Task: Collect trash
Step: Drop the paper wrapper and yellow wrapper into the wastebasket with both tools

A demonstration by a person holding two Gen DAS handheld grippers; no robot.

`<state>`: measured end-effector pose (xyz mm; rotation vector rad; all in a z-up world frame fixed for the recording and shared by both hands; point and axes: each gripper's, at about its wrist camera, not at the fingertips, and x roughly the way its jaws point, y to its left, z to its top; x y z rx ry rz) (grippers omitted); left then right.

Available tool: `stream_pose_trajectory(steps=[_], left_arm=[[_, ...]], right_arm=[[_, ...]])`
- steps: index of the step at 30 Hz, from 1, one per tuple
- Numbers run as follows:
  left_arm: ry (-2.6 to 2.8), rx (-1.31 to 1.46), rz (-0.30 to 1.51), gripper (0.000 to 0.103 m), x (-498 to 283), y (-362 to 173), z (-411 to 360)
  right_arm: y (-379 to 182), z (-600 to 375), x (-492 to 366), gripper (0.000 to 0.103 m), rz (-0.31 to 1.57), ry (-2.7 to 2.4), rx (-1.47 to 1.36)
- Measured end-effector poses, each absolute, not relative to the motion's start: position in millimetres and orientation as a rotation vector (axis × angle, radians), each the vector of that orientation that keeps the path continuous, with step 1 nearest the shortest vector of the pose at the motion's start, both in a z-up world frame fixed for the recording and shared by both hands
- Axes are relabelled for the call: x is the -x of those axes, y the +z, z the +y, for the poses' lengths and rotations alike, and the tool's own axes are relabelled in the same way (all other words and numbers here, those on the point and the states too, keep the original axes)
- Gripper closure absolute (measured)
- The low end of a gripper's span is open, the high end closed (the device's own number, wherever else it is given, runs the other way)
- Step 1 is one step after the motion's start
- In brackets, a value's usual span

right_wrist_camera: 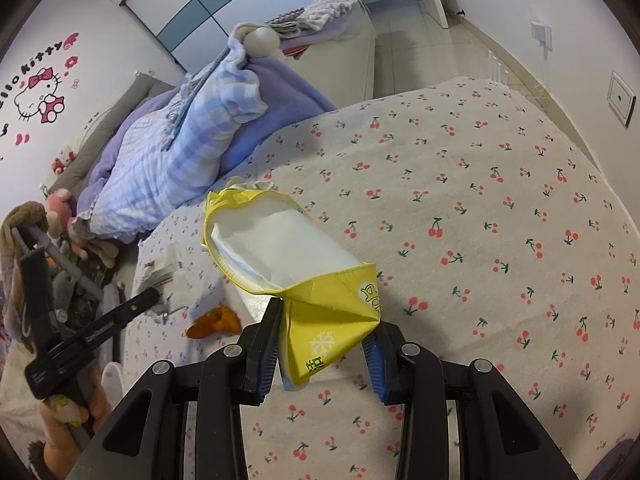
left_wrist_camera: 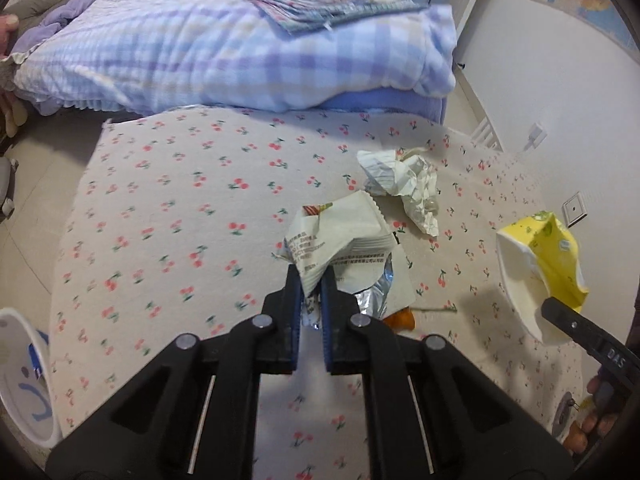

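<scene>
My left tongs (left_wrist_camera: pixel 311 276) clamp a white wrapper (left_wrist_camera: pixel 336 240); my right tongs (right_wrist_camera: pixel 326 330) clamp a yellow packet (right_wrist_camera: pixel 296 264); crumpled paper (left_wrist_camera: pixel 404 184) lies beyond the left pair.

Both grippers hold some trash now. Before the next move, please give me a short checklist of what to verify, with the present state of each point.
1. Left gripper shut on the white snack wrapper: ok.
2. Right gripper grips the yellow tissue pack: ok, but its jaws stand wide, so the hold looks loose.
3. White bin in view at the left: ok.
4. Bed cleared of trash: not ok; crumpled paper and orange peel remain.
5. Room inside the bin: cannot tell.
</scene>
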<state>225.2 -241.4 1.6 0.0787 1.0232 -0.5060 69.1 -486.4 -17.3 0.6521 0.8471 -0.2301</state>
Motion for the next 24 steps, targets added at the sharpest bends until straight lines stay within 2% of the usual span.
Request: stream_pose_trajectory(steps=[15, 19, 24], left_arm=[[-0.351, -0.019, 0.984, 0.093, -165.6, 13.1, -88.4], [-0.248, 0.041, 1.042, 0.093, -169.0, 0.9, -31.1], [-0.159, 0.089, 1.022, 0.093, -174.7, 5.5, 25.4]], right_arm=[[17.7, -388.4, -74.7, 0.065, 0.856, -0.067, -0.56], [15.9, -350.3, -83.0, 0.065, 0.891, -0.008, -0.547], [7.8, -303.1, -98.4, 0.065, 0.944, 0.053, -0.505]])
